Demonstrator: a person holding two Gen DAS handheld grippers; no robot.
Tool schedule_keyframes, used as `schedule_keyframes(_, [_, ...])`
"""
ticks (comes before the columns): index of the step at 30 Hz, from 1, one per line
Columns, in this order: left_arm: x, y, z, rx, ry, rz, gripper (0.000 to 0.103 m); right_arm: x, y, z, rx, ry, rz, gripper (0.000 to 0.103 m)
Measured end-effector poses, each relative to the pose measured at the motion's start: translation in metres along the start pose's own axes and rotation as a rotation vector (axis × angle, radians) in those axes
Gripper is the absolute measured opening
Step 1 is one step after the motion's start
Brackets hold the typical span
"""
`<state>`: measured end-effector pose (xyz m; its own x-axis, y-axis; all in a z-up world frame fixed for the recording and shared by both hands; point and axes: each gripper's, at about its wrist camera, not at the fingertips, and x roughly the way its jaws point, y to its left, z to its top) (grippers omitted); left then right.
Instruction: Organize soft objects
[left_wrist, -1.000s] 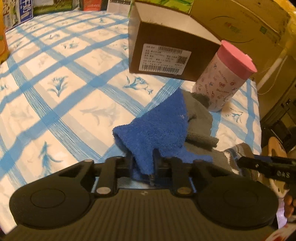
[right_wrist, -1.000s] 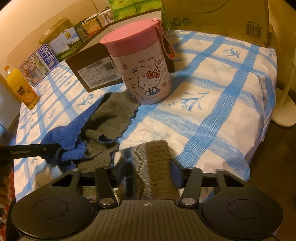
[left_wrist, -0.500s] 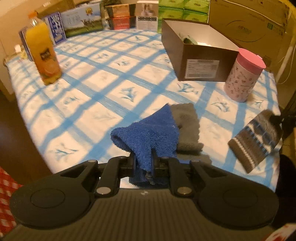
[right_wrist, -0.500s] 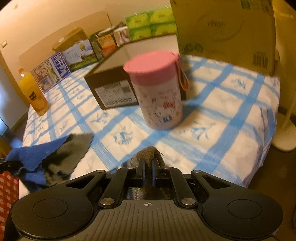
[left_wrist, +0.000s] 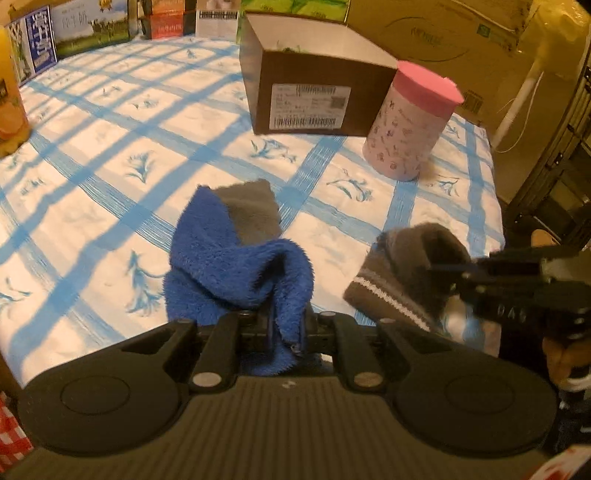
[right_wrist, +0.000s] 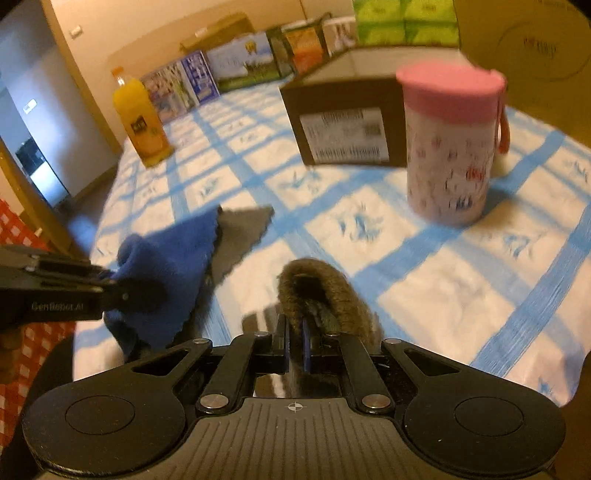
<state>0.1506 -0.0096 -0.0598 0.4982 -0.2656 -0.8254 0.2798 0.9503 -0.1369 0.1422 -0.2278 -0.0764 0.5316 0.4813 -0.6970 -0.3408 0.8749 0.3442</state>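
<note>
Left wrist view shows the left gripper (left_wrist: 287, 325) clamped on the blue cloth (left_wrist: 229, 266) and the right gripper (left_wrist: 448, 275) pinching the brown sock (left_wrist: 399, 269) near the table's front edge, where a shallow pinch could let either slip.

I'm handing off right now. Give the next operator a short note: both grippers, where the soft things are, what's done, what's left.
Left hand-held gripper: shut on the blue fleece cloth, lifted, with a grey cloth hanging along.
Right hand-held gripper: shut on the brown knit sock, also off the checked tablecloth.
Open cardboard box and pink-lidded cup stand behind.
Done: both pieces picked up.
Left: nothing sorted or set down yet; destination not evident.
</note>
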Motion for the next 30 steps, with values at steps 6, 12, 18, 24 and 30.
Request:
schedule_keyframes(6, [0.016, 0.015, -0.001, -0.040, 0.013, 0.021, 0.014, 0.013, -0.007, -0.003, 0.011, 0.027, -0.019, 0.007])
schedule_keyframes(12, [0.010, 0.027, -0.003, -0.084, 0.028, 0.060, 0.016, 0.014, -0.002, -0.002, -0.037, 0.045, -0.038, 0.009])
schedule_keyframes(18, [-0.016, 0.028, -0.006, -0.083, 0.022, 0.066, 0.033, 0.000, 0.006, 0.005, -0.076, 0.033, -0.054, 0.057])
schedule_keyframes(24, [-0.032, 0.040, -0.007, -0.101, -0.008, 0.102, 0.047, -0.029, 0.006, 0.011, -0.105, -0.087, -0.089, 0.061])
schedule_keyframes(30, [-0.015, 0.067, -0.005, -0.202, -0.022, 0.101, 0.063, -0.018, -0.031, 0.014, 0.039, -0.110, -0.132, 0.075])
